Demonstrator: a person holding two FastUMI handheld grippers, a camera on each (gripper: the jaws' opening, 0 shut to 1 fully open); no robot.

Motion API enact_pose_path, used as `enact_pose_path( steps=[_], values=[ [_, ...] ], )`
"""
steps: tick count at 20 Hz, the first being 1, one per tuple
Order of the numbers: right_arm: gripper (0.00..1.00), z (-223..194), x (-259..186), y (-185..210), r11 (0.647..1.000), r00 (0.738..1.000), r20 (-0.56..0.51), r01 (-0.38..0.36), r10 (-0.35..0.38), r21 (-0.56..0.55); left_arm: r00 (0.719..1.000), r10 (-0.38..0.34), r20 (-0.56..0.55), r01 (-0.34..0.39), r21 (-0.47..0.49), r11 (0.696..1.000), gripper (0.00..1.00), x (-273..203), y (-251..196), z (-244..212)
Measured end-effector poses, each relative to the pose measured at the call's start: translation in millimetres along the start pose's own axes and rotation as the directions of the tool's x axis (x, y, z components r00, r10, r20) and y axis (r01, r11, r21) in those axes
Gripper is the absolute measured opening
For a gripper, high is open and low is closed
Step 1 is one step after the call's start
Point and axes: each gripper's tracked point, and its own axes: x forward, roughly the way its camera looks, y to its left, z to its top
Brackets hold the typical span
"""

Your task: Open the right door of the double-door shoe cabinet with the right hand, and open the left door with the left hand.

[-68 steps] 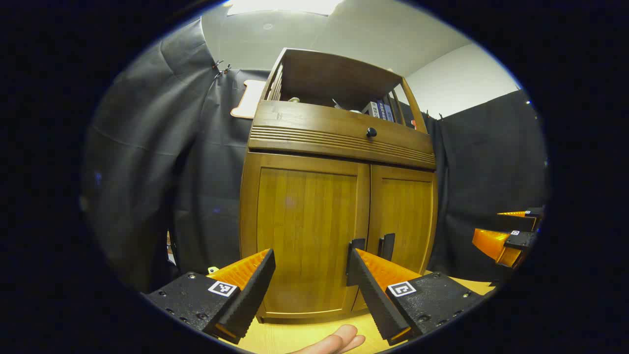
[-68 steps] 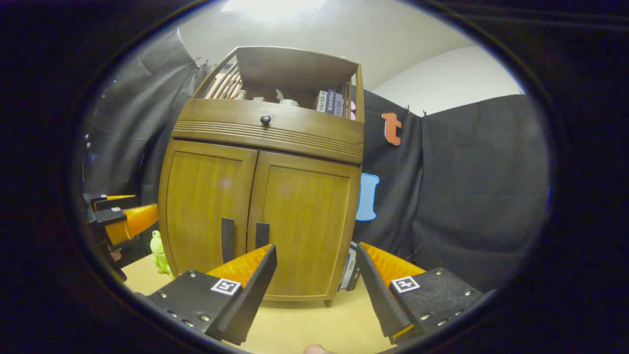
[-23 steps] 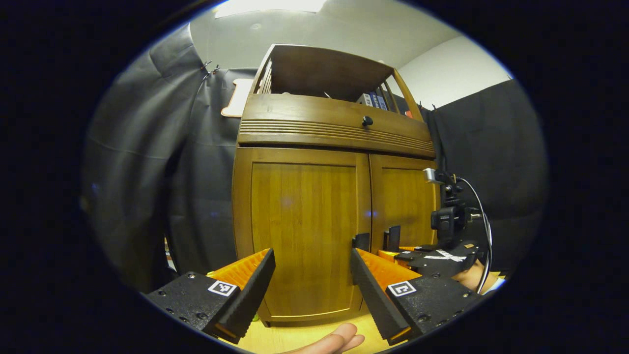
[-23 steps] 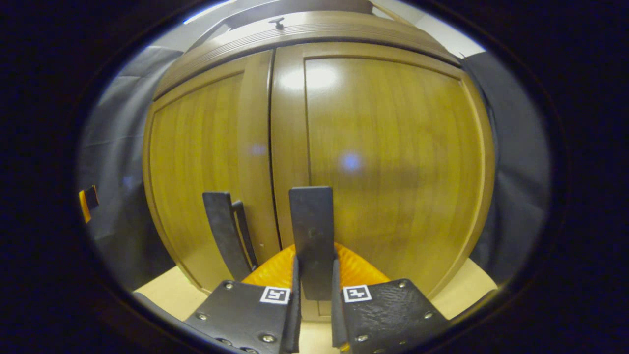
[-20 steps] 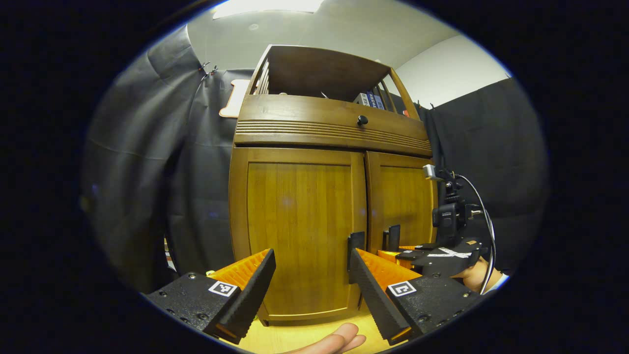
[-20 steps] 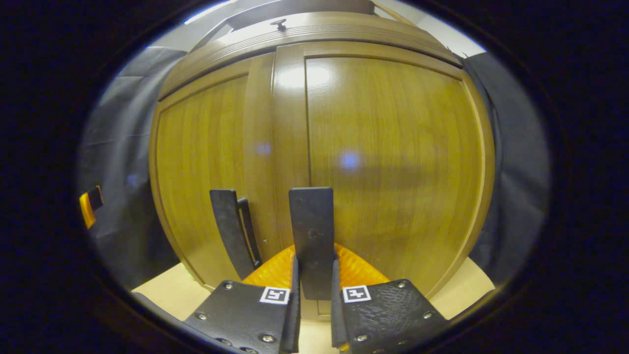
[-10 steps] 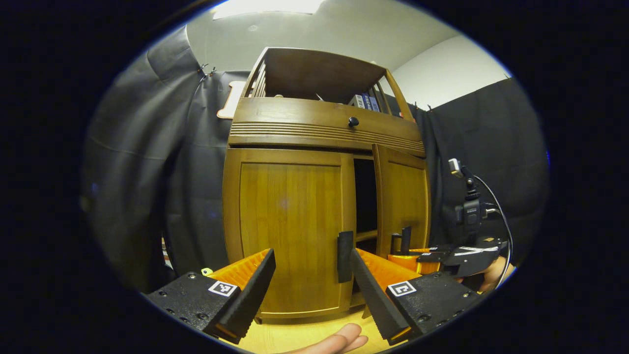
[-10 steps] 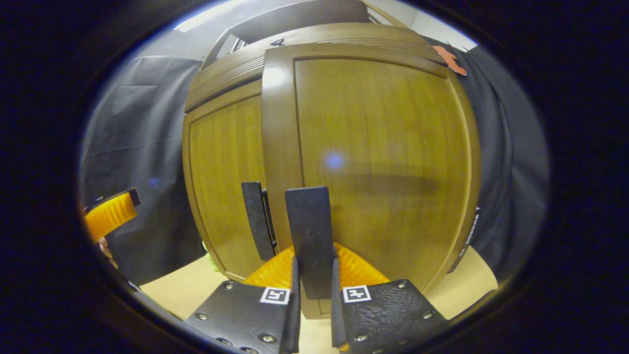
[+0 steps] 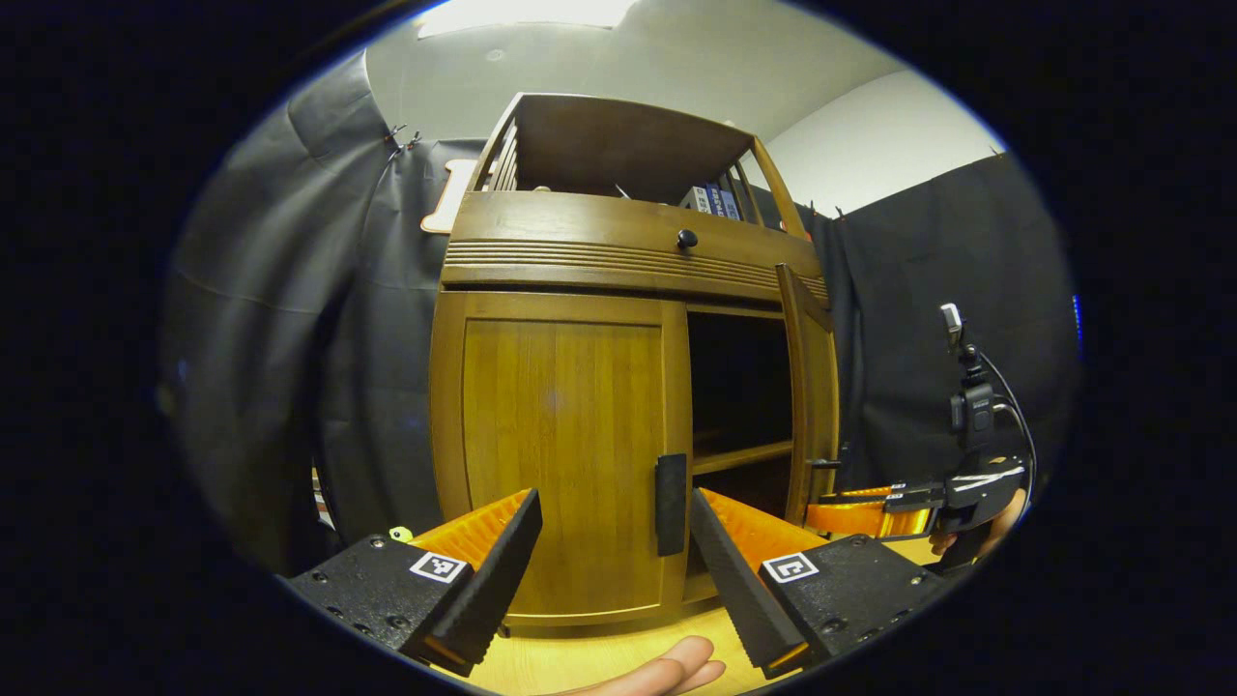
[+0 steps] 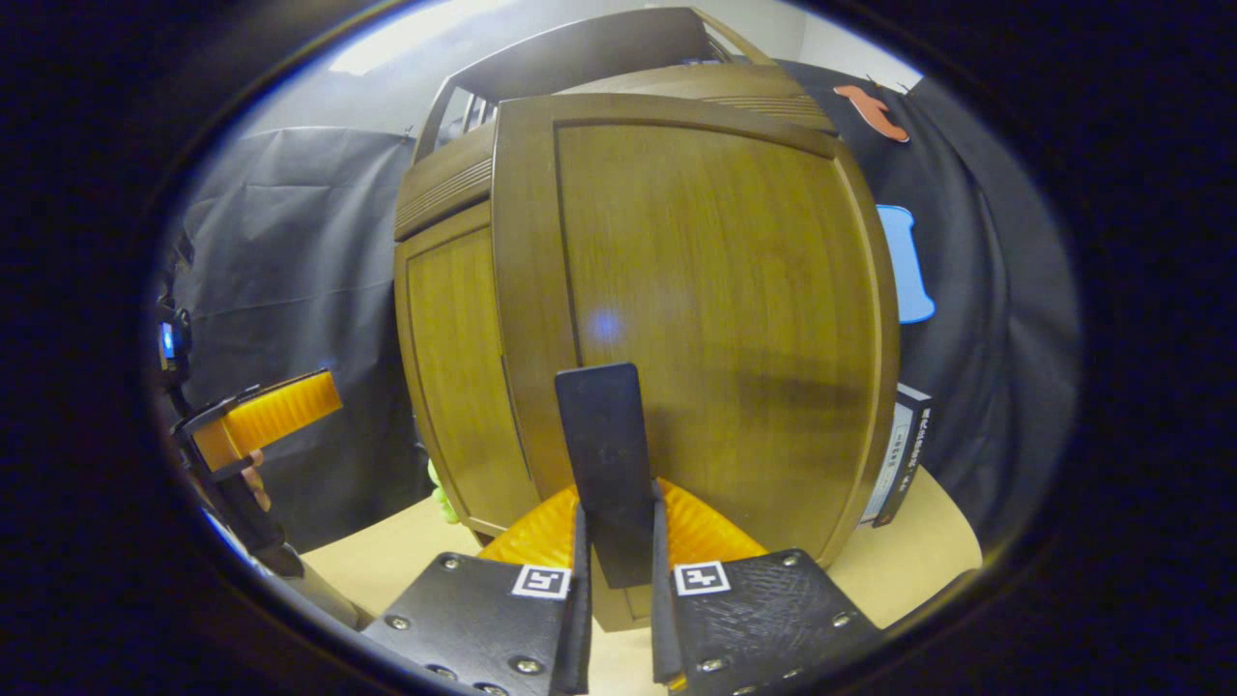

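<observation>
- Where the right gripper (image 10: pixel 616 580) meets the shoe cabinet (image 9: pixel 580 261), both fingers press on the dark vertical handle (image 10: pixel 607 464) of the right door (image 10: pixel 715 319), the jaws nearly closed around it.
- Right door: swung outward on its hinges; in the left gripper view it (image 9: pixel 810 406) stands edge-on at the cabinet's right side, exposing a dark interior (image 9: pixel 736 387) crossed by a wooden shelf (image 9: pixel 739 457).
- Left door (image 9: pixel 560 454): flush with the cabinet front, its dark handle (image 9: pixel 670 505) near the inner edge.
- Left gripper (image 9: pixel 615 551): jaws spread wide, holding nothing, short of the left door, with the door handle seen between the fingers; fingertips of the person's hand (image 9: pixel 667 671) show below it.
- Drawer front with a small round knob (image 9: pixel 686 238) runs above both doors; books (image 9: pixel 710 200) stand on the open top shelf.
- Cabinet base rests on a light wooden tabletop (image 10: pixel 406 551); a small green figure (image 10: pixel 442 498) sits by the cabinet's left corner, and a flat boxed item (image 10: pixel 894 454) leans at its right side.
</observation>
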Motion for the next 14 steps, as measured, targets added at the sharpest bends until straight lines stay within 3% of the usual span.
enact_pose_path(
  steps=[1,10,11,12,14],
  values=[
    [0.25,0.2,-2.9,-0.5,1.0,1.0,-0.004,0.0,0.0,-0.003,1.0,-0.001,0.0,0.001,0.0,1.0,0.95,0.1,-0.2,0.3],
    [0.25,-2.7,-35.0,-18.0,0.999,1.0,0.017,-0.021,0.02,0.026,1.0,0.007,0.004,-0.007,-0.001,1.0,0.92,0.4,0.6,0.5],
    [0.25,-3.1,-42.4,-22.0,0.999,1.0,0.02,-0.022,0.021,0.037,1.0,0.007,0.001,-0.007,-0.002,1.0,0.99,0.4,0.5,0.2],
    [0.25,-2.5,-48.5,-25.6,0.999,1.0,0.022,-0.021,0.02,0.045,1.0,0.006,-0.003,-0.006,-0.002,1.0,0.92,0.2,0.5,-0.5],
    [0.25,-1.7,-58.2,-32.1,0.999,1.0,0.026,-0.013,0.012,0.05,1.0,0.004,-0.014,-0.004,-0.003,1.0,0.95,0.2,0.3,-1.7]
  ],
)
